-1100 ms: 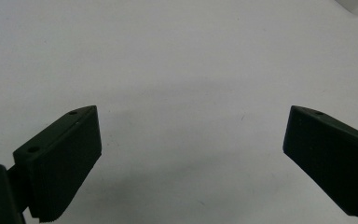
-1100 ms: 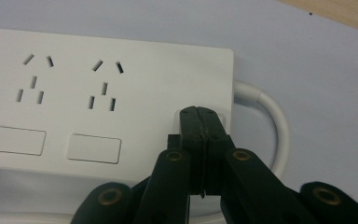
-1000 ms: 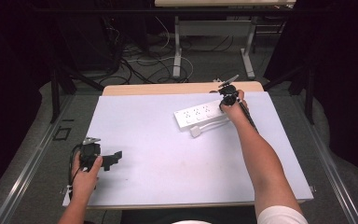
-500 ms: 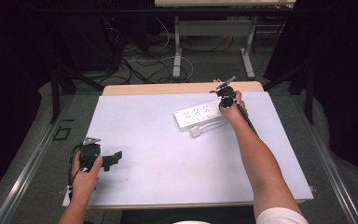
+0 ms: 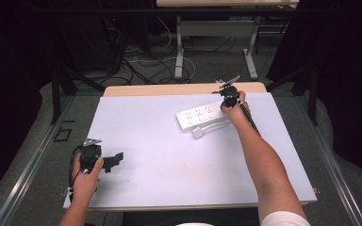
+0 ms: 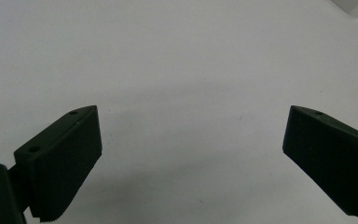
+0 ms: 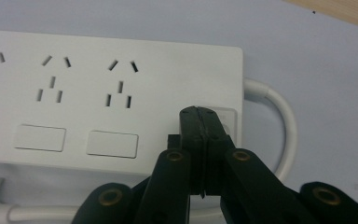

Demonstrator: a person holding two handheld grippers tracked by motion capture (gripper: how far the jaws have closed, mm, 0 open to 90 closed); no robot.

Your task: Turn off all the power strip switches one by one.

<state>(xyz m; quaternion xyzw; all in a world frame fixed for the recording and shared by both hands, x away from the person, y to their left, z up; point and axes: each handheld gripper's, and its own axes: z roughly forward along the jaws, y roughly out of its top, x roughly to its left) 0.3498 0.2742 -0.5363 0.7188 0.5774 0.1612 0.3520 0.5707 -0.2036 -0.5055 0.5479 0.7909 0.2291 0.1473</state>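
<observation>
You're pressing the clenched right tongs (image 7: 204, 116) on the power strip's (image 7: 98, 84) switch (image 7: 227, 121); the loose strip is risking a skid. Left tongs (image 6: 191, 154) are idling, released.

The white power strip (image 7: 107, 98) runs off the left edge of the right gripper view, its far sockets unseen, while the closed tips of the right tool (image 7: 203, 122) cover part of the small square panel at its end. Its cord (image 7: 279, 126) disappears behind the tool. In the left gripper view, a pale object (image 6: 356, 5) is cut off at the top right corner, too little showing to identify.
</observation>
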